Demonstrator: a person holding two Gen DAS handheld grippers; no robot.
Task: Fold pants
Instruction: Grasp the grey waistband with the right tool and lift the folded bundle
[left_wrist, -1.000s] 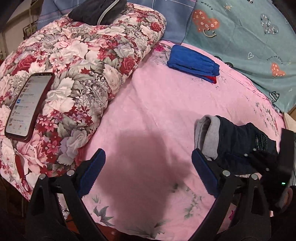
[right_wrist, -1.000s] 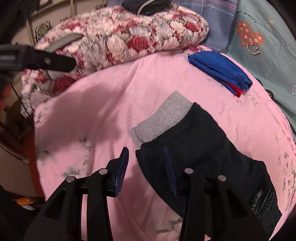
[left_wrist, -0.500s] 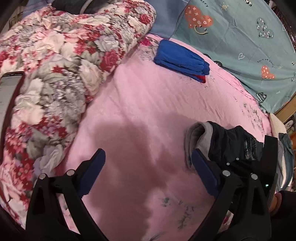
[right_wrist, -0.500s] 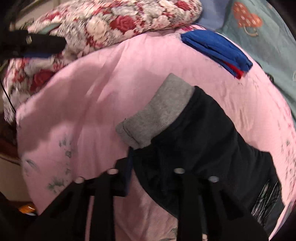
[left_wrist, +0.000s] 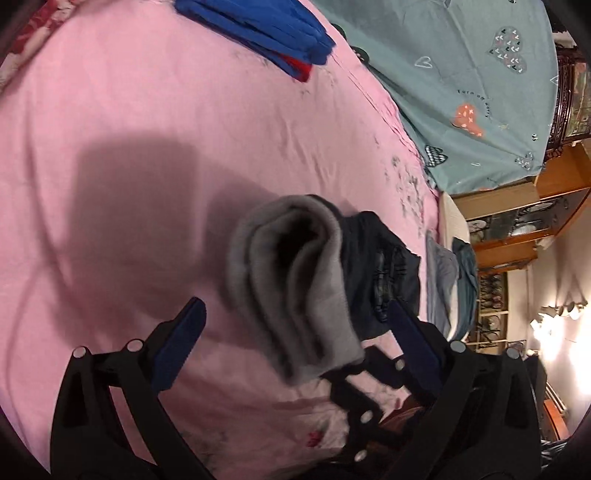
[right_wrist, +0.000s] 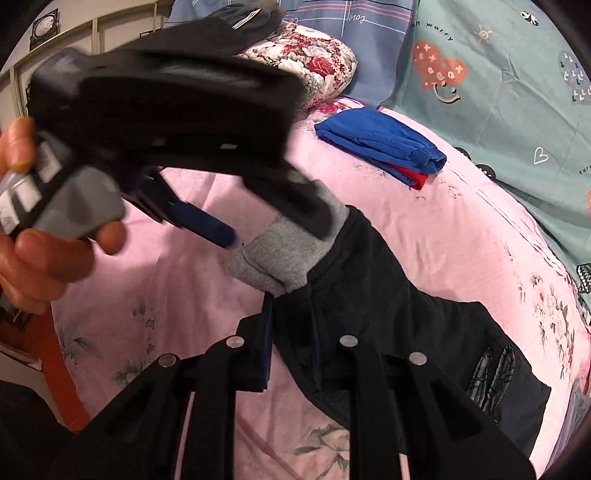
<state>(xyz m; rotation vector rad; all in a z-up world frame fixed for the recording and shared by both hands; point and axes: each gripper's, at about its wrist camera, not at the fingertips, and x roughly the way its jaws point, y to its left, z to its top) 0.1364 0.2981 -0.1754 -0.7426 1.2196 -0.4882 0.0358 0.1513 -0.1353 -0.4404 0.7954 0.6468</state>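
Overhead, left gripper (left_wrist: 291, 328) gapes around the pants (right_wrist: 369, 295); right gripper (right_wrist: 290, 339) pinches them.

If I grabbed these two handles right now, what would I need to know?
Right gripper: shut on the pants, pinching the dark cloth just below the grey waistband.
Left gripper: open, its fingers on either side of the waistband, not yet closed.
The pants lie on the pink sheet, waistband end raised. Folded blue clothes sit further back.
Done: one grip taken.
Left: probably close the left gripper, then fold the pants and lay them flat.
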